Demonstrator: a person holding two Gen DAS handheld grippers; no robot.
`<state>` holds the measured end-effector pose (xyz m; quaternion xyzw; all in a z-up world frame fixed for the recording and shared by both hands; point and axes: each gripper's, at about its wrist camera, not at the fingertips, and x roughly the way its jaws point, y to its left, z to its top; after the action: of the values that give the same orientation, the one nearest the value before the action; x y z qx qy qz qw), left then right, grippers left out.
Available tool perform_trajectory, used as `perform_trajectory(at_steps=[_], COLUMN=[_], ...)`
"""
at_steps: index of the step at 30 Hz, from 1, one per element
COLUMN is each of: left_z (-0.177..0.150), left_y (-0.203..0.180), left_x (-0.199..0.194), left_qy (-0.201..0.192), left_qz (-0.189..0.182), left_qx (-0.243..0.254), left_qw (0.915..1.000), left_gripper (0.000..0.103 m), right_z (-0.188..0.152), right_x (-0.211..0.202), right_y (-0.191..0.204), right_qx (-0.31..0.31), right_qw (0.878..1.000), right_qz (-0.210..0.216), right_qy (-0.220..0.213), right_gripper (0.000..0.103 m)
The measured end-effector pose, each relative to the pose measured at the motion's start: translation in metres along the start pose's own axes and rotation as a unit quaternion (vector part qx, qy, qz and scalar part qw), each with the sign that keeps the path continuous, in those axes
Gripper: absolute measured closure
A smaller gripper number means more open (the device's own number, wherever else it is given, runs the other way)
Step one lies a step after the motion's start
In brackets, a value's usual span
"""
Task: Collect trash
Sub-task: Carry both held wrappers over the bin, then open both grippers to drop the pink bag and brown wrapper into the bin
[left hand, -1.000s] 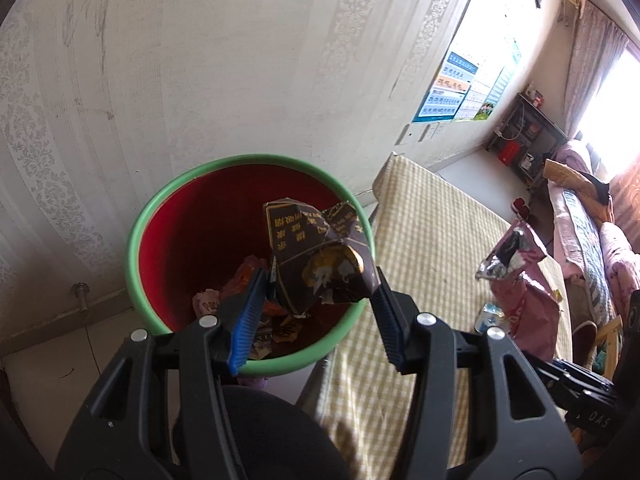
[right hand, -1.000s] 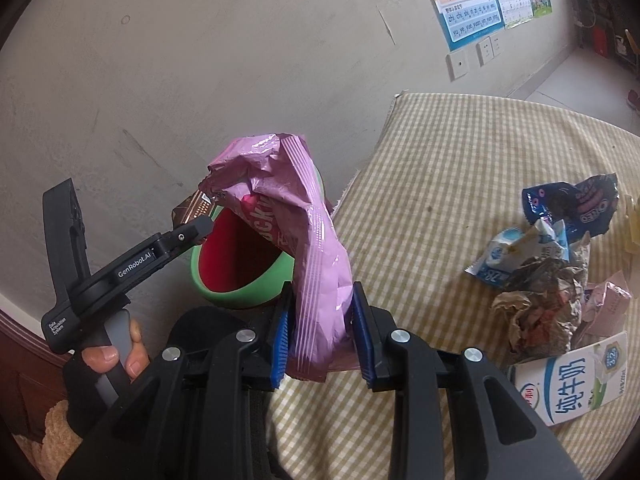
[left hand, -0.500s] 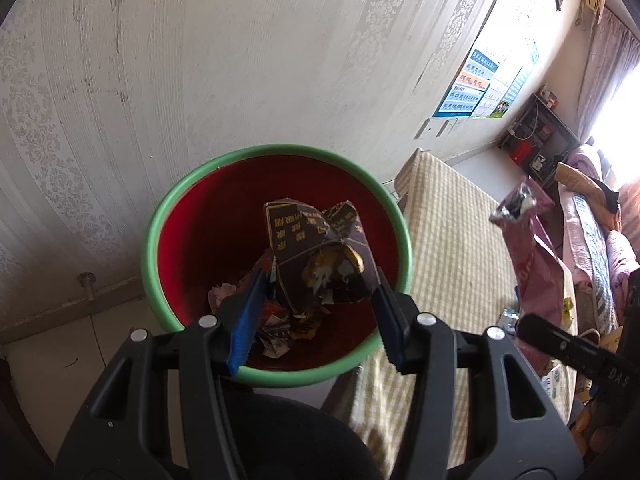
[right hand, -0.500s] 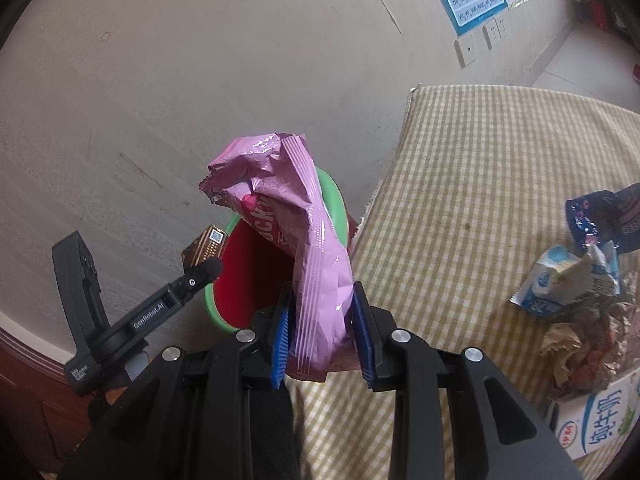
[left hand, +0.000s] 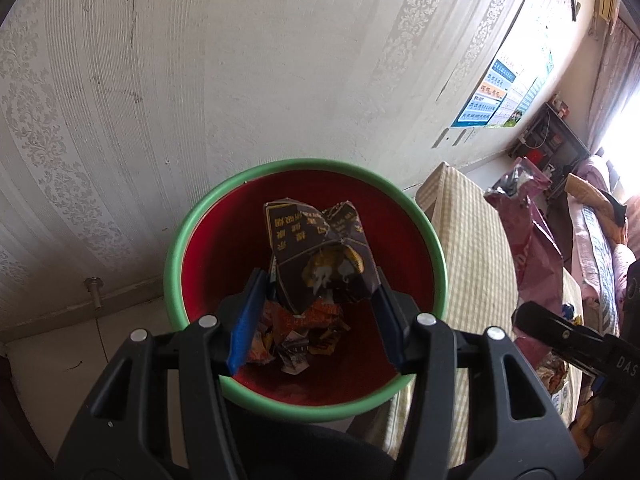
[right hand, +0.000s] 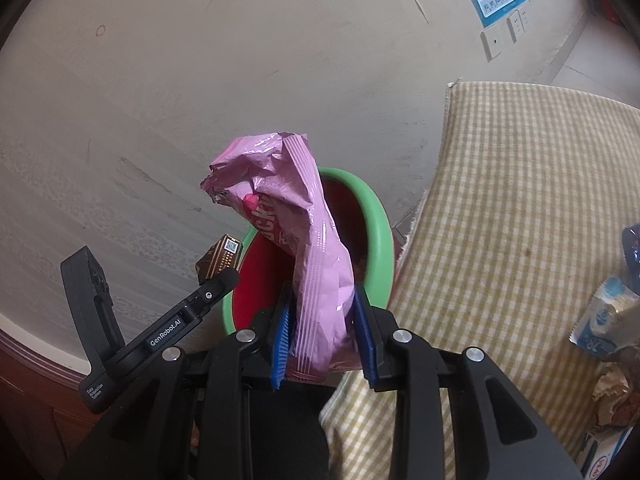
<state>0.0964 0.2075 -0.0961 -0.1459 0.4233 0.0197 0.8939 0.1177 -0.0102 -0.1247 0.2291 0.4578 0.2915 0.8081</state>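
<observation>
A red bin with a green rim [left hand: 176, 256] [right hand: 378, 224] stands on the floor by the wall, beside the table. My left gripper [left hand: 316, 280] is shut on a crumpled dark brown wrapper [left hand: 320, 252] and hangs over the bin's mouth, above several scraps at its bottom [left hand: 296, 332]. My right gripper [right hand: 320, 300] is shut on a pink snack bag [right hand: 304, 240], held just short of the bin over the table's corner. The pink snack bag [left hand: 528, 236] also shows at the right of the left wrist view. The left gripper's arm [right hand: 160, 328] shows in the right wrist view.
A table with a yellow checked cloth [right hand: 520, 200] [left hand: 472, 240] stands right of the bin. On its right side lie a white and blue milk carton [right hand: 604, 320], a blue wrapper [right hand: 632, 244] and crumpled brown paper [right hand: 616, 396]. The wall [left hand: 240, 60] rises behind the bin.
Both grippers have travelled toward the bin with their loads. The bin now sits centred under the left gripper, and the right gripper has come from over the table to its corner.
</observation>
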Motion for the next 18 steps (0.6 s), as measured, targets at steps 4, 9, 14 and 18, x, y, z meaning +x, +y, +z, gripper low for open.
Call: perform_trajectory(at_steps=[4,9,14,18], left_z=[0.003,0.004,0.005,0.006], left_y=[0.008,0.014,0.018,0.020], left_x=[0.004,0.008,0.012,0.015], left_qy=[0.002,0.004,0.010,0.015], left_qz=[-0.011,-0.009,-0.008,-0.005], left_qx=[-0.018,-0.023,-0.025,-0.026], left_qw=[0.9998,0.9997,0.9996,0.9995], left_gripper=[0.053,0.053,0.053,0.053], right_z=[0.007,0.012,0.015,0.017], right_x=[0.010,0.022,0.039,0.048], right_y=[0.006,0.010,0.010,0.011], right_qx=[-0.002,0.000,0.007,0.012], right_qw=[1.000,1.000,1.000,1.000], right_qz=[0.000,-0.002,-0.008,-0.009], right_qy=[0.003,0.010,0.022,0.026], right_gripper=[0.074,0.073,0.073,0.066])
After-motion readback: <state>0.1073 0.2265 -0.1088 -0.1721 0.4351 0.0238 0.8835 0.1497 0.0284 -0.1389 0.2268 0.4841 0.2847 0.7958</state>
